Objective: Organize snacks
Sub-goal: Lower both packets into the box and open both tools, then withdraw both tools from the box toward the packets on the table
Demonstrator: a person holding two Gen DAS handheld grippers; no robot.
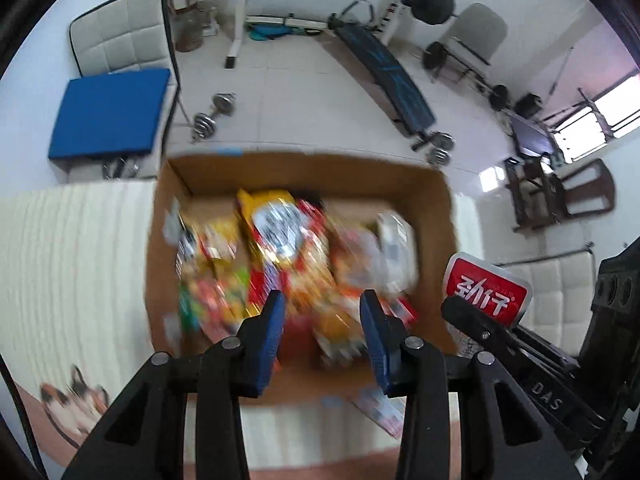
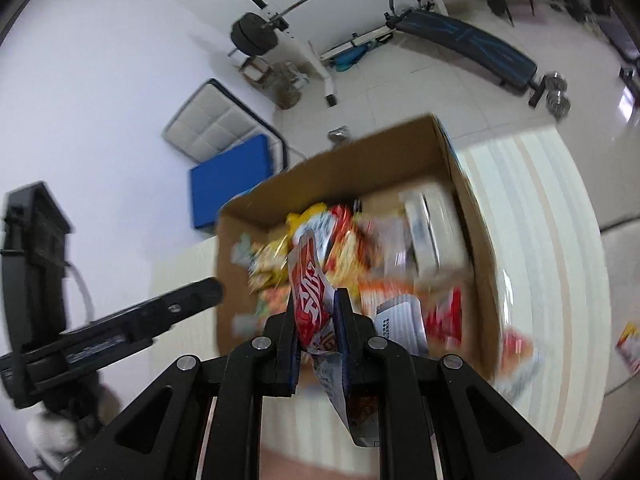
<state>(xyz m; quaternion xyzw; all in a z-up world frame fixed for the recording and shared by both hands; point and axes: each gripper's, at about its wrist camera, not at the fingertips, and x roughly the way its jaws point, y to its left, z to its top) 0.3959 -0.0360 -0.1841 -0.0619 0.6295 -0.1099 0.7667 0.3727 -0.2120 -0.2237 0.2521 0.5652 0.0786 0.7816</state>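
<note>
A striped mat [image 1: 72,248] is spread under an open cardboard box [image 1: 436,208], which is taken as the landmark. Beyond the box, a weight bench [image 1: 396,84] and a blue-cushioned chair [image 1: 108,112] are seen on the tiled floor. Inside the box, a blurred heap of colourful snack packets [image 1: 280,248] is piled, with a white carton [image 2: 432,228] against its right wall. Over the box's near edge, the left gripper [image 1: 322,312] is held with its jaws spread wide and nothing between them. At the box's near right corner, a red snack packet [image 2: 310,300] is pinched narrowly by the right gripper [image 2: 316,312], above the heap.
</note>
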